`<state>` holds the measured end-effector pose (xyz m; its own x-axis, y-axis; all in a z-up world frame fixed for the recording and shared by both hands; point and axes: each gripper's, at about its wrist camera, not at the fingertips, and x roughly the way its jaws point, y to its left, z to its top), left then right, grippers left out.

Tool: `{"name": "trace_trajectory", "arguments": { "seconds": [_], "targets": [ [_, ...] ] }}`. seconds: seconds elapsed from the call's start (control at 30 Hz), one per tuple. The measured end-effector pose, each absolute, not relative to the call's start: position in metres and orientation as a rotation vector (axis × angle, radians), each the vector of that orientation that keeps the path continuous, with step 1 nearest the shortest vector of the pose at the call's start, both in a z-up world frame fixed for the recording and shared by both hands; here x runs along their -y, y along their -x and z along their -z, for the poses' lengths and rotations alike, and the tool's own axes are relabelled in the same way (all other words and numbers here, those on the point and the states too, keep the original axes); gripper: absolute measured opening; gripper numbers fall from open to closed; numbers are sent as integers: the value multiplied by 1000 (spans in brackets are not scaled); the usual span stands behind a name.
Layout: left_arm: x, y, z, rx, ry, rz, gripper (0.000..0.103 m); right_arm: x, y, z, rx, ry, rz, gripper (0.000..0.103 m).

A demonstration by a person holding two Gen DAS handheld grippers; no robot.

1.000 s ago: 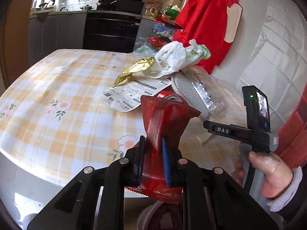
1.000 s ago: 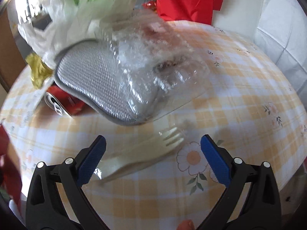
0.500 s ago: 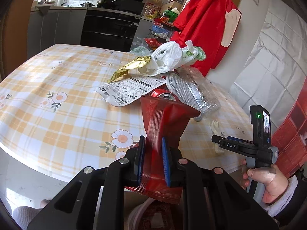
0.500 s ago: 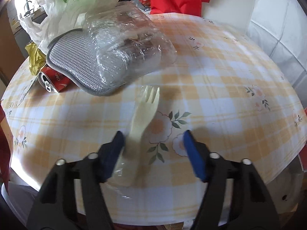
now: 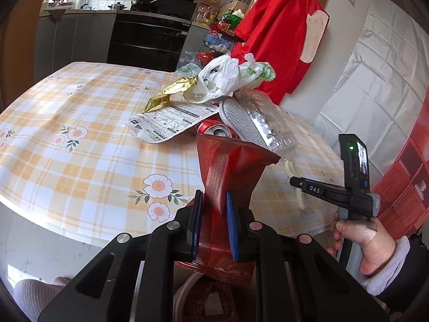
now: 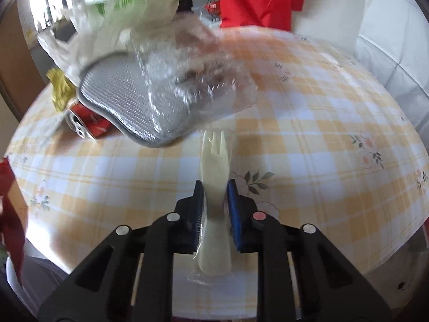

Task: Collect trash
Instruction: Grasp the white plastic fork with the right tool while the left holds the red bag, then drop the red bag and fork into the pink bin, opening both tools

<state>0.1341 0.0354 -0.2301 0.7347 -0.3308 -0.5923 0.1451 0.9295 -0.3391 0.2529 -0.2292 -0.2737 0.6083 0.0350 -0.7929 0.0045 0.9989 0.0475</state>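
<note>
While the cream plastic fork (image 6: 214, 187) lies lengthwise on the checked tablecloth (image 6: 321, 139) near the table's near edge, its handle is clamped between the blue pads of the right gripper (image 6: 214, 187). Just beyond its tines, a clear plastic container (image 6: 193, 80) is seen, with a red can (image 6: 83, 127) to the left. A red wrapper (image 5: 228, 177) is pinched upright by the left gripper (image 5: 213, 201).
</note>
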Motion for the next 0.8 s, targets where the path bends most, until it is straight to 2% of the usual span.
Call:
{"name": "trace_trajectory", "arguments": {
  "seconds": [0.57, 0.8],
  "targets": [
    [-13, -76, 185, -620, 224, 310, 17, 240, -158, 184, -667, -126, -164, 21],
    [0, -53, 186, -645, 193, 352, 17, 235, -120, 152, -558, -117, -219, 21]
  ]
}}
